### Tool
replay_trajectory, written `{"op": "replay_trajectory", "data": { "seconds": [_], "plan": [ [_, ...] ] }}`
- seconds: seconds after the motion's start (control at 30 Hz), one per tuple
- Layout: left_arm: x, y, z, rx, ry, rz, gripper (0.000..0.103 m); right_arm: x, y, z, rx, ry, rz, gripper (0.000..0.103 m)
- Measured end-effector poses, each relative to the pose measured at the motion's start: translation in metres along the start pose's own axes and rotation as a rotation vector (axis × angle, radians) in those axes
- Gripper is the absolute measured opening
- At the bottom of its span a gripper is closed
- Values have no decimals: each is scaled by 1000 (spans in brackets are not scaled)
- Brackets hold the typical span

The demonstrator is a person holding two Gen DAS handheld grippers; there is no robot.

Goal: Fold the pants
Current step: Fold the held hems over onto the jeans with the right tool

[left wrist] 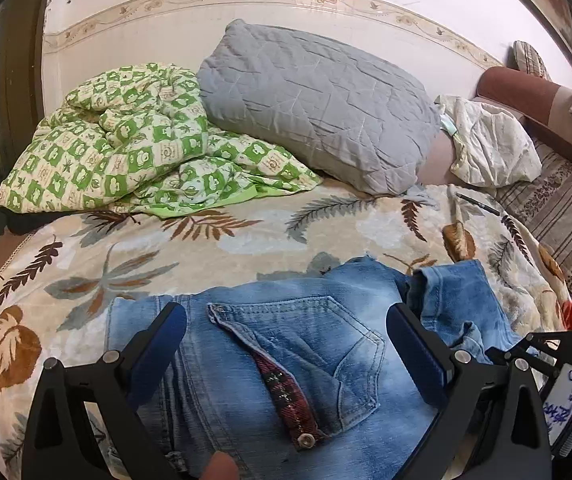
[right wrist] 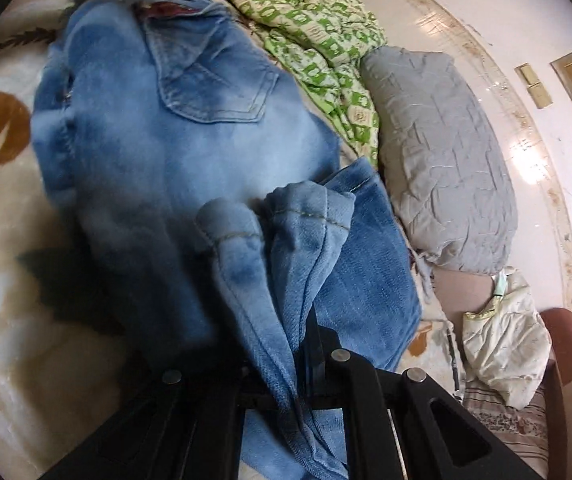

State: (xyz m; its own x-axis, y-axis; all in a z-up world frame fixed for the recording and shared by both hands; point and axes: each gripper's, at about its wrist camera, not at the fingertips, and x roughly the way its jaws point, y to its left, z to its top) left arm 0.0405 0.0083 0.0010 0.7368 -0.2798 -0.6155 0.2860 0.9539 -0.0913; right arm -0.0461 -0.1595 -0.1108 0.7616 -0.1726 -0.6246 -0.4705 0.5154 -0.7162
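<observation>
Lying across the lower middle of the left wrist view, the jeans (left wrist: 286, 352) rest seat-up on the leaf-print bed (left wrist: 86, 264), back pocket (left wrist: 317, 344) showing. Left gripper (left wrist: 286, 332) hovers over the seat with its jaws wide apart, holding nothing. Right gripper (right wrist: 286, 384), at lower centre of its own view, is clamped on the bunched leg hems (right wrist: 282, 220), drawn over toward the seat. Denim looks heavy, limp and thick at the seams; it should grip well, best taken at hems or waistband. Green quilt (left wrist: 118, 140), grey pillow (left wrist: 317, 108) lie behind. No containers visible.
</observation>
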Motion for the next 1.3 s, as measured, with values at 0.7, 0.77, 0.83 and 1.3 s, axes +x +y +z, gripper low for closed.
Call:
{"op": "replay_trajectory", "data": {
  "seconds": [0.7, 0.77, 0.83, 1.3],
  "plan": [
    [14, -25, -2, 55, 46, -33, 100, -72, -42, -9, 248, -168, 2, 89],
    [15, -32, 0, 80, 52, -35, 100, -76, -60, -14, 371, -179, 34, 89],
    [16, -40, 5, 102, 65, -49, 100, -74, -78, -23, 507, -174, 80, 89],
    [101, -147, 35, 608, 306, -298, 100, -27, -150, -147, 1280, -55, 292, 89]
  ]
}}
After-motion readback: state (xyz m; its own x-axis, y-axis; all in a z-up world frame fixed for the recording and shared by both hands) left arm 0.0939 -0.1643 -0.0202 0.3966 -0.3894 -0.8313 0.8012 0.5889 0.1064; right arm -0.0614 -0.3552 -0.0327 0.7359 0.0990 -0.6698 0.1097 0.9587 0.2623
